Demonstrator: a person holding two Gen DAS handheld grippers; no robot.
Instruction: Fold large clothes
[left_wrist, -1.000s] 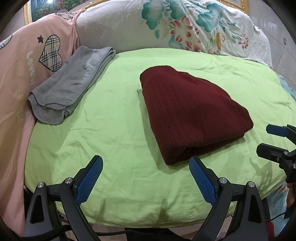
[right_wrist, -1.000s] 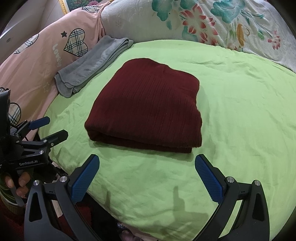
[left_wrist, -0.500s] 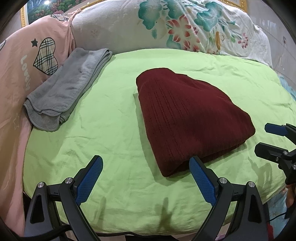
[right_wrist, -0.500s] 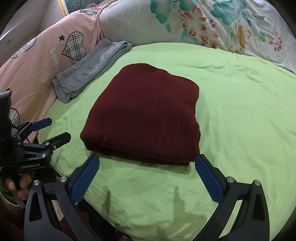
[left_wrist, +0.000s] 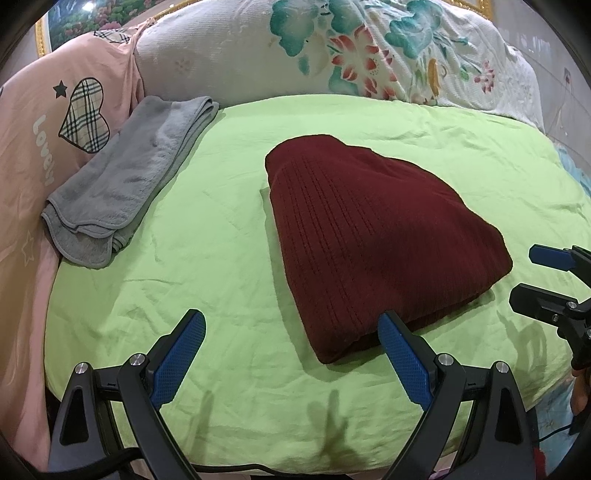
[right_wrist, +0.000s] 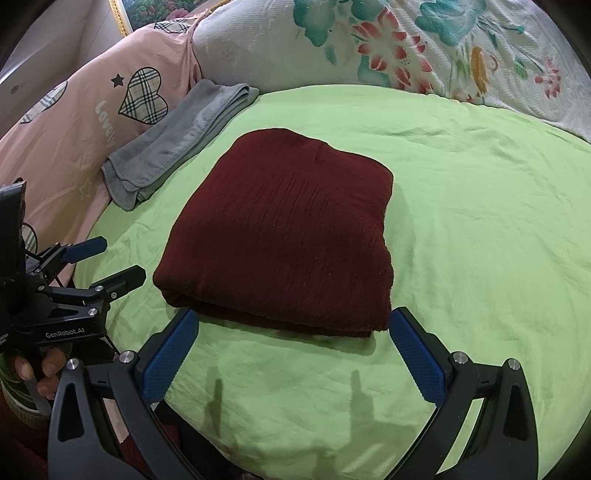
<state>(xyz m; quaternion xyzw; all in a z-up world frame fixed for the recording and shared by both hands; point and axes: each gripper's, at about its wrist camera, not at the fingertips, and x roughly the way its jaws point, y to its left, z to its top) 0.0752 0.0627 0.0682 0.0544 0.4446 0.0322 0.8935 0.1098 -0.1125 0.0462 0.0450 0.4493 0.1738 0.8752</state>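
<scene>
Green bedsheet (right_wrist: 480, 221): folded sweater (right_wrist: 288, 236) ahead of tools.

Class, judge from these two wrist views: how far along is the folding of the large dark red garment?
Done: the dark red knit garment lies as a compact folded rectangle on the green sheet. In hand: nothing; the left gripper and right gripper are open, near its front edge. Left: perhaps moving it beside the folded grey towel.

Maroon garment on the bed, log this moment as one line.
maroon garment: folded, on green sheet | left gripper: open, empty | right gripper: open, empty | grey towel: folded, apart
</scene>
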